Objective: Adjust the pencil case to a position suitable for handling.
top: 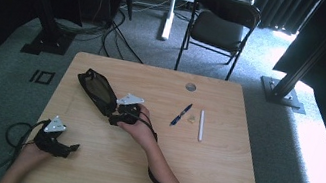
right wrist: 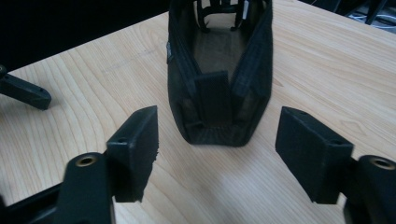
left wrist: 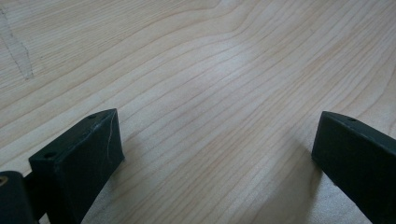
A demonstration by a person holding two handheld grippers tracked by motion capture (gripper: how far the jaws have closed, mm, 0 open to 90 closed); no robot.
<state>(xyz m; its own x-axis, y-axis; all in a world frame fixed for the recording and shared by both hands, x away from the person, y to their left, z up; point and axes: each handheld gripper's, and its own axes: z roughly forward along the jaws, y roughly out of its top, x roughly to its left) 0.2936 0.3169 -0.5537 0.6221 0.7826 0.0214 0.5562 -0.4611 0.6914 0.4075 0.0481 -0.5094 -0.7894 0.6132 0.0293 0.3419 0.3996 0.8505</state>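
Note:
A black mesh pouch [top: 96, 90] lies open on the wooden table [top: 216, 182], left of centre. In the right gripper view its near end [right wrist: 219, 70] sits just ahead of the jaws, showing a black strap and an open mouth. My right gripper [top: 114, 118] [right wrist: 219, 123] is open, its jaws on either side of the pouch's near end without touching it. My left gripper [top: 70, 149] [left wrist: 217, 135] rests low at the table's front left, open over bare wood with nothing between its jaws. One of its jaws shows at the left of the right gripper view.
A blue pen [top: 180, 114], a small tan object [top: 191, 119] and a white stick [top: 201, 125] lie right of centre. A round grommet [top: 190, 87] sits near the far edge. A black folding chair [top: 221, 25] stands beyond the table. Cables trail off the front edge.

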